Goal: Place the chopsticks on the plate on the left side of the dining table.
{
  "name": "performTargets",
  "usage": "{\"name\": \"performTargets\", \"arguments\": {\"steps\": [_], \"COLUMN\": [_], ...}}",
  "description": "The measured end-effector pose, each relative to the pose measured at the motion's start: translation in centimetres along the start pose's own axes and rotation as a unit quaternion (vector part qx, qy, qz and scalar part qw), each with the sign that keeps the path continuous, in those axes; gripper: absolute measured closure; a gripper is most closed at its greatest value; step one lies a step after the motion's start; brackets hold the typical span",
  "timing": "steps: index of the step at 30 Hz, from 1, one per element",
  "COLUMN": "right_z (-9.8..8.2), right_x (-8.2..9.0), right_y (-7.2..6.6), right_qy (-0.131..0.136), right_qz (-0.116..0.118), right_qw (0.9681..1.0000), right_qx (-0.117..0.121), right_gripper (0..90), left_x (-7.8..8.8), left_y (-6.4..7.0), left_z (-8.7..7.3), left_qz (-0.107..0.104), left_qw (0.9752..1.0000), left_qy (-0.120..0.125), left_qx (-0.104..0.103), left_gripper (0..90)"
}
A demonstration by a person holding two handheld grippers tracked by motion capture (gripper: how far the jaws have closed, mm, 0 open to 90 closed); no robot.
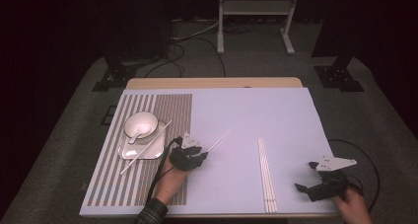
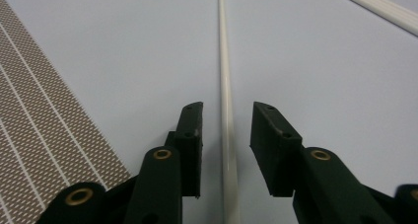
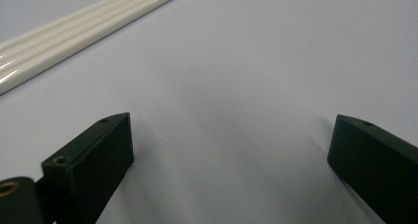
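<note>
**Left tongs astride a single white chopstick**

Nearest my lens, in the left gripper view, I see the left tongs (image 2: 226, 150) with a lone white chopstick (image 2: 225, 86) running between their black jaws. A sliver of counter shows on either side of the stick, so the pads stand close around it but do not press on it: I read these tongs as released, not grasping. The chopstick lies flat on the pale lilac counter (image 2: 320, 71) and points away from the jaws.

From the high view I see the left tongs (image 1: 196, 157) just right of a brown striped placemat (image 1: 148, 135), with the chopstick (image 1: 219, 140) angling up and to the right from them. On the placemat sits a white square plate (image 1: 148, 150) bearing a white bowl (image 1: 140, 123) with a spoon in it. A second chopstick (image 1: 145, 147) lies slanted across the plate's right edge and the mat.

A bundle of white chopsticks (image 1: 266, 174) lies lengthwise right of centre, well apart from the left tongs. The right tongs (image 1: 310, 177) rest near the counter's right edge; in the right gripper view their jaws stand wide, released, over bare counter, with the bundle (image 3: 84, 31) off to the upper left.
</note>
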State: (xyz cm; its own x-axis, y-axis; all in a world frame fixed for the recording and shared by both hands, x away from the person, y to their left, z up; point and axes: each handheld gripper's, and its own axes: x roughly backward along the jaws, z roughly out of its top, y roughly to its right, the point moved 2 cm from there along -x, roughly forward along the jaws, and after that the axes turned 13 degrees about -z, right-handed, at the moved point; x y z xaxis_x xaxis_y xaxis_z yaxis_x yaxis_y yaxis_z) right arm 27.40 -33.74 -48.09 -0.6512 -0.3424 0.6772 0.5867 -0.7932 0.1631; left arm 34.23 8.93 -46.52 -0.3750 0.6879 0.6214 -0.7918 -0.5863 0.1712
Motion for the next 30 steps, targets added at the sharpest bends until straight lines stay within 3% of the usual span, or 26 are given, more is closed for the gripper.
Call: {"name": "performTargets", "arguments": {"steps": [30], "right_z": [-0.01], "right_x": [0.0], "right_y": [-0.01], "right_qy": [0.0], "right_qz": [0.0], "right_qw": [1.0], "right_qx": [0.0], "right_gripper": [2.2], "left_x": [-0.39], "left_y": [-0.17], "left_z": [-0.37], "left_qz": [0.004], "left_qw": [0.9999], "left_qy": [-0.012], "left_qx": [-0.007], "left_gripper": [79.8]}}
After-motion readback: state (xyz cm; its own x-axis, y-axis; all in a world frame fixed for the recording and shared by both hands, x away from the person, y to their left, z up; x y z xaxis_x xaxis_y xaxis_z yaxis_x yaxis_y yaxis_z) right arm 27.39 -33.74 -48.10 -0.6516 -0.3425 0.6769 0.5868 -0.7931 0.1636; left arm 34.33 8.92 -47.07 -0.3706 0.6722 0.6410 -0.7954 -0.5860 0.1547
